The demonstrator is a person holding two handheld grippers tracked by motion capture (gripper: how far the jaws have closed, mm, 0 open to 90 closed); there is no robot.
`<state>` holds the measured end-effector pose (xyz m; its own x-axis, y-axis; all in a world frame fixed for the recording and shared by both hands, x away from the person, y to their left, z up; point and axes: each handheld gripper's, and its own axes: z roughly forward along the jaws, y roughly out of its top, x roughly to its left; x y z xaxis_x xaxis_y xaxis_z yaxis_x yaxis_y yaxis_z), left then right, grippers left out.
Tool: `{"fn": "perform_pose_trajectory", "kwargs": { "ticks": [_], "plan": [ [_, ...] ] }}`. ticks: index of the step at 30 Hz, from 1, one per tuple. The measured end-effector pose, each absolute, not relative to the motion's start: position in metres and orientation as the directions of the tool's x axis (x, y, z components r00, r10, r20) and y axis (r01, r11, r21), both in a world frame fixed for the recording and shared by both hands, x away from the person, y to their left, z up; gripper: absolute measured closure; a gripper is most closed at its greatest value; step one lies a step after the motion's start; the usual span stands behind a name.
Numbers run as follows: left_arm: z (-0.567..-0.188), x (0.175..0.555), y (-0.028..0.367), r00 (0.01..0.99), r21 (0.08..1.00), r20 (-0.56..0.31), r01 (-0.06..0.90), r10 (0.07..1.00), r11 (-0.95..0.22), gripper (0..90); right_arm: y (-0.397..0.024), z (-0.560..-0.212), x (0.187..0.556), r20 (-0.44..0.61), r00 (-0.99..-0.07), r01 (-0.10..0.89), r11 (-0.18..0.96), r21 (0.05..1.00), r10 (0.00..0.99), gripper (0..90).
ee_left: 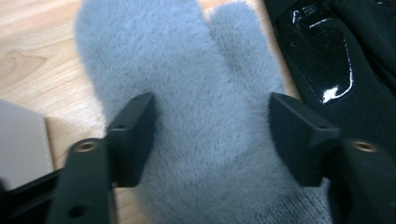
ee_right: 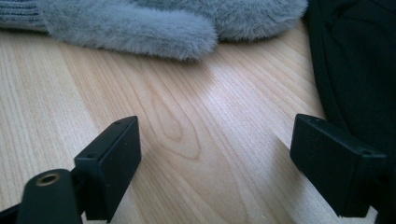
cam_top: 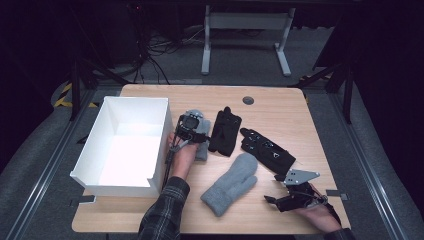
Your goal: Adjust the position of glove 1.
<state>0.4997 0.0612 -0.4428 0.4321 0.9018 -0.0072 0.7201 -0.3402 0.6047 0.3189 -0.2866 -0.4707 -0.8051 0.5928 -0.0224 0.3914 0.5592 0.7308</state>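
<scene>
left gripper (ee_left: 205, 140) hung over the grey mitten (ee_left: 187, 93) beside the white box (cam_top: 125, 145), jaws apart astride it, not yet pressing; its length ran straight ahead.

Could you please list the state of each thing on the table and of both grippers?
White box: open-topped, empty.
Grey mitten by box: flat, between left gripper jaws, ungripped.
Second grey mitten: flat, untouched.
Two black gloves: flat.
Right gripper: open, empty.

Plaid sleeve (cam_top: 162, 212); black hand-held gripper (cam_top: 191, 131) with brass-coloured screws.
</scene>
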Motion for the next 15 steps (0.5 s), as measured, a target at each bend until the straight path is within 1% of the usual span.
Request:
{"fn": "perform_pose_trajectory", "kwargs": {
  "ticks": [1,2,3,7,10,15],
  "plan": [
    [-0.4439,0.5001,0.0618,0.433,0.603,-0.029,0.726,0.901,-0.33,40.2,-0.2866,-0.4708,0.3189,-0.023,-0.806,0.39,0.559,0.731,0.592,17.0],
    [-0.4446,0.5,0.0619,0.431,0.606,-0.037,0.727,0.902,-0.323,45.9,-0.2866,-0.4708,0.3189,-0.023,-0.805,0.391,0.559,0.731,0.593,17.0],
    [-0.4454,0.4996,0.0622,0.429,0.607,-0.039,0.727,0.902,-0.32,48.9,-0.2866,-0.4708,0.3189,-0.023,-0.805,0.391,0.559,0.731,0.592,17.0],
    [-0.4452,0.4987,0.0651,0.427,0.615,-0.061,0.728,0.902,-0.304,71.7,-0.2865,-0.4708,0.3189,-0.024,-0.805,0.39,0.56,0.731,0.593,17.0],
    [-0.443,0.4983,0.0668,0.428,0.614,-0.069,0.73,0.901,-0.3,78.5,-0.2865,-0.4708,0.3189,-0.024,-0.805,0.391,0.56,0.731,0.593,17.0],
    [-0.4394,0.4963,0.0679,0.434,0.627,-0.079,0.721,0.897,-0.294,80.8,-0.2865,-0.4708,0.3189,-0.023,-0.805,0.39,0.56,0.731,0.592,17.0]
  ]
}}
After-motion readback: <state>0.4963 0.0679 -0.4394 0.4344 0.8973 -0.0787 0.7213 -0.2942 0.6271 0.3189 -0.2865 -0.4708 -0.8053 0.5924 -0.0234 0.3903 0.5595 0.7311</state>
